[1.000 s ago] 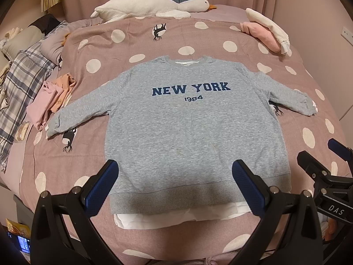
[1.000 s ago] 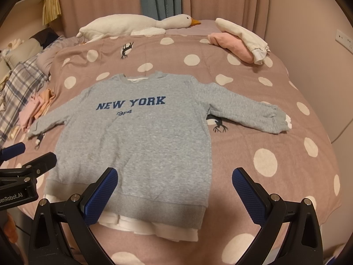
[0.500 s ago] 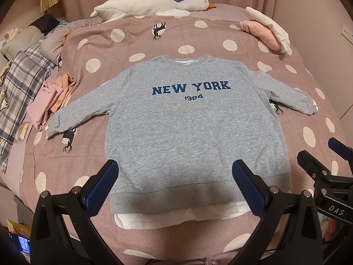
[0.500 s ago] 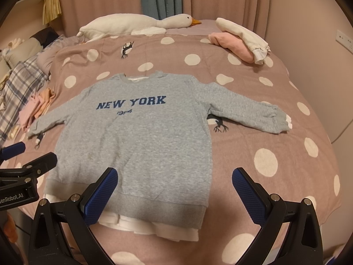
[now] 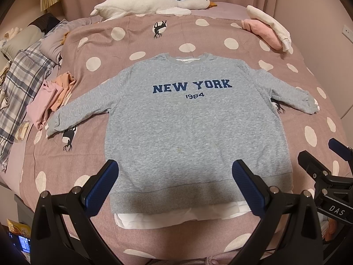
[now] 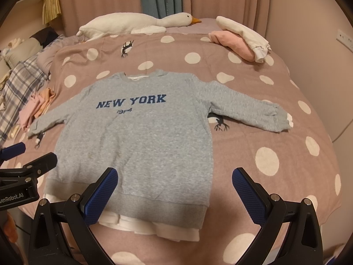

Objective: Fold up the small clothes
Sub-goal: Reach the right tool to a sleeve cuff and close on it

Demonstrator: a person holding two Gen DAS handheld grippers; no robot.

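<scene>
A grey "NEW YORK 1984" sweatshirt [image 5: 189, 130] [image 6: 143, 141] lies flat, front up, on the pink polka-dot bedspread [image 5: 220, 28], both sleeves spread outward. A white layer [image 5: 176, 217] sticks out under its hem. My left gripper [image 5: 176, 183] hovers open above the hem, its blue pads apart with nothing between them. My right gripper [image 6: 175, 190] is open too, over the hem's right corner. Each gripper also shows at the edge of the other's view: the right gripper [image 5: 326, 165], the left gripper [image 6: 22, 165].
A small pile of pink and orange clothes [image 5: 50, 97] lies left of the sweatshirt, beside a plaid blanket [image 5: 19, 84]. A goose plush [image 5: 150, 4] rests at the bed's head. Folded pink and white garments [image 5: 269, 31] lie at the far right. The wall is close on the right.
</scene>
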